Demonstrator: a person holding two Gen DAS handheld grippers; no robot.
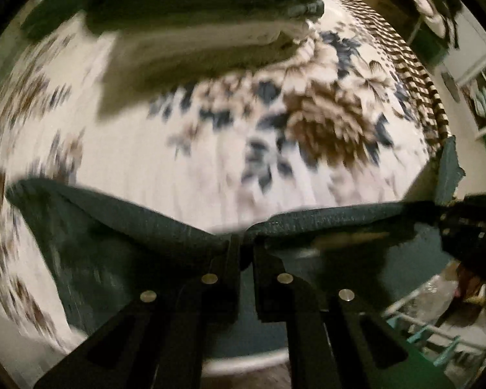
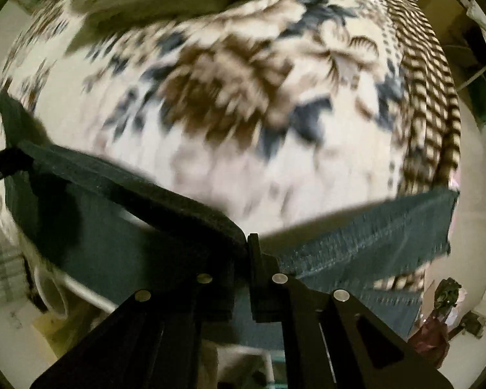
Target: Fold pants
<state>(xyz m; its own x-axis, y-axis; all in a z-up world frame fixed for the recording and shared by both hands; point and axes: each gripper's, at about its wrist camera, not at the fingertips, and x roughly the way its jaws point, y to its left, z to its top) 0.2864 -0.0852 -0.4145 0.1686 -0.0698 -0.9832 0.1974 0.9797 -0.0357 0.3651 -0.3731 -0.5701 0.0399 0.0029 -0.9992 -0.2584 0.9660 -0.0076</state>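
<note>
Two handheld grippers lift a pair of dark teal pants (image 1: 120, 227) by one thick banded edge above a bed covered in a floral blanket (image 1: 184, 168). In the left wrist view, the left gripper (image 1: 247, 243) has its jaws pressed together on that edge, with the cloth bunched into a tight fold between the fingertips and fanning out to both sides. In the right wrist view, the right gripper (image 2: 248, 243) is likewise pinched on the same band (image 2: 366, 227), which stretches away left and right in a taut line.

The edge runs nearly straight between the two grips, and the second tool shows dark at the far right of the left view. That suggests the garment is being held spread so it hangs flat and can be laid out squarely on the blanket before folding. The rest of the pants drops below the fingers, toward the near side of the bed, and most of it is out of view.

At the far left of the bed sits a stack of folded clothes (image 1: 204, 3), dark pieces above a paler one, probably finished work set aside. A brown striped border (image 2: 434, 90) runs along the blanket's right side. Both views are heavily motion-blurred, so finer details of the fabric cannot be made out.
</note>
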